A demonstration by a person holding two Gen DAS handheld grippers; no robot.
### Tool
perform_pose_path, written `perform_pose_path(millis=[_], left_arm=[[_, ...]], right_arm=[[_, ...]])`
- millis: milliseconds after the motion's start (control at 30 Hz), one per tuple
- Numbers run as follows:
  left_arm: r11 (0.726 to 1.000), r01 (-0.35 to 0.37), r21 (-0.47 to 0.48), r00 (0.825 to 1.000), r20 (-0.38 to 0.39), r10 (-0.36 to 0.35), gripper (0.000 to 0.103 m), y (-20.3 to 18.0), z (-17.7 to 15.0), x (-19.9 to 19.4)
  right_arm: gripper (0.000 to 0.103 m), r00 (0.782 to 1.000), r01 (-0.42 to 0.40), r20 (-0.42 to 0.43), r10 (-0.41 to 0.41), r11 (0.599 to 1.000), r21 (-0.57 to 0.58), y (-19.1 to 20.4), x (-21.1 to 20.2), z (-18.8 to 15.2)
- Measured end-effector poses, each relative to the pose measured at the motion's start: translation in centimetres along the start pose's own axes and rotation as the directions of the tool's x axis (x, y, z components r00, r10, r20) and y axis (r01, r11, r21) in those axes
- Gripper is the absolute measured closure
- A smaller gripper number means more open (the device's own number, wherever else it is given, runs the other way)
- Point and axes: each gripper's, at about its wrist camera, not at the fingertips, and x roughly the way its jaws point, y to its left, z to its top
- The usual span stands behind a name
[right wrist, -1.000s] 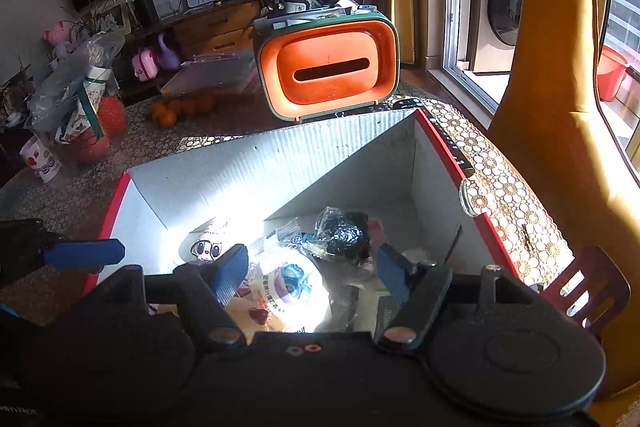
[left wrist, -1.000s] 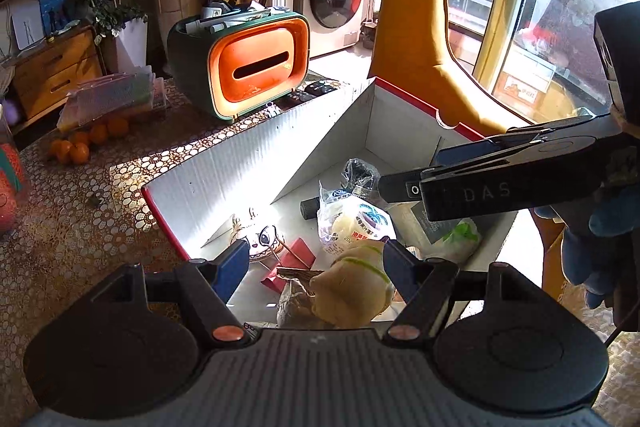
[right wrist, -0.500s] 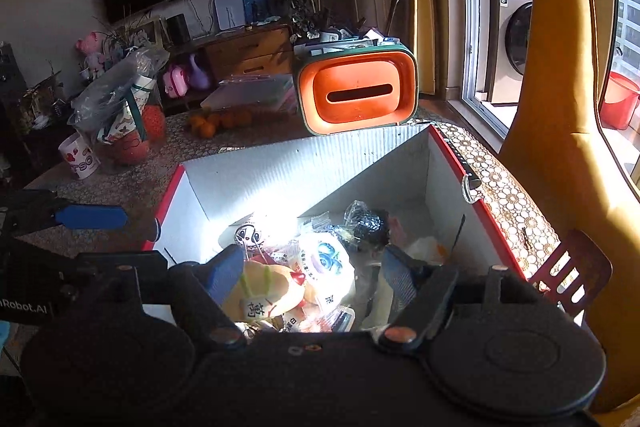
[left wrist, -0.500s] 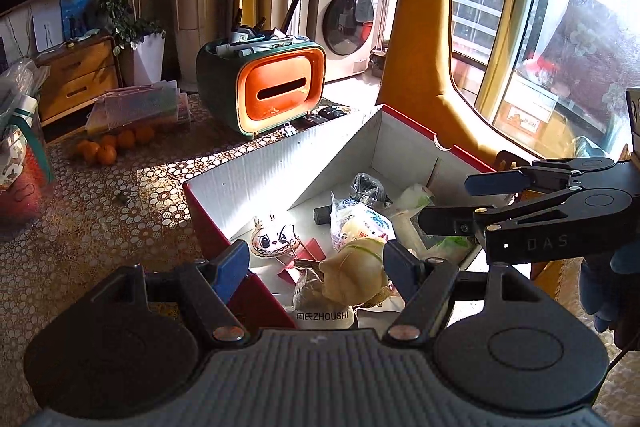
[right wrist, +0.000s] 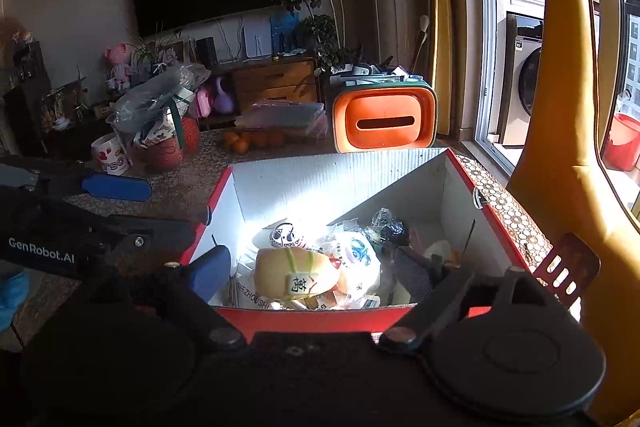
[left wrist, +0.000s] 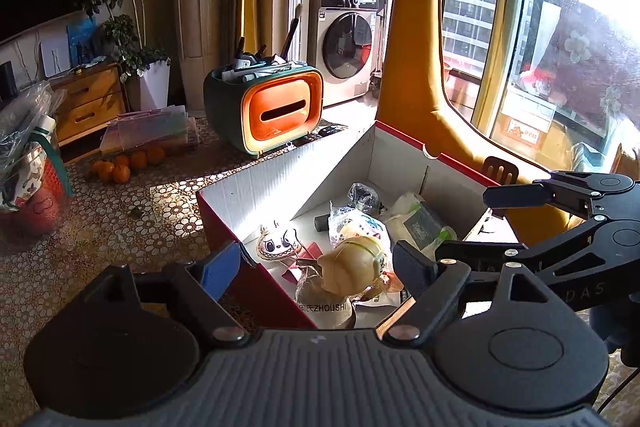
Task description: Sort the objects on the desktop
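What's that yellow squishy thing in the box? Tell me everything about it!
The yellow plush toy is rounded and soft-looking, pale yellow with green stripes and a white tag bearing a red character. It lies on its side on top of wrapped packets near the front of the red-and-white cardboard box, touching a brown paper bag. No gripper is holding it.

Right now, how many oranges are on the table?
5 visible, clustered on the table in front of the clear plastic case: oranges, left of the orange tissue box. More may hide behind them.
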Motion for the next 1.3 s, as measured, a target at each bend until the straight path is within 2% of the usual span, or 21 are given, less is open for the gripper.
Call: perform_pose_path(millis=[133, 267, 333, 433, 667, 1300], left_arm=[[1.000, -0.008, -0.019, 1.000, 0.000, 0.008, 0.017, 0.3, -0.5, -0.4], [1.000, -0.025, -0.018, 1.000, 0.010, 0.025, 0.003, 0.3, -0.9, -1.0], [0.999, -0.038, -0.015, 0.999, 0.015, 0.039, 0.001, 0.4, -1.1, -1.3], [0.999, -0.037, -0.034, 0.999, 0.002, 0.037, 0.001, 0.7, -1.3, -1.5], [0.995, -0.044, -0.084, 0.999, -0.020, 0.042, 0.001, 1.6, -2.5, -2.3], [0.995, -0.079, -0.069, 0.997, -0.022, 0.077, 0.001, 1.7, -5.0, -5.2]], right_arm=[[0.009, 1.000, 0.007, 0.031, -0.007, 1.000, -0.018, 0.6, -1.0, -0.5], [0.007, 0.999, 0.020, 0.050, -0.018, 0.999, -0.036, 1.1, -1.7, -1.0], [0.006, 0.998, 0.023, 0.059, -0.020, 0.999, -0.042, 1.5, -2.2, -1.3], [0.002, 0.997, 0.024, 0.079, -0.021, 0.999, -0.036, 1.9, -2.8, -1.5], [0.001, 0.993, 0.038, 0.111, -0.036, 0.999, -0.023, 2.6, -4.3, -2.4], [0.001, 0.990, 0.048, 0.131, -0.051, 0.999, 0.022, 5.0, -6.0, -4.3]])
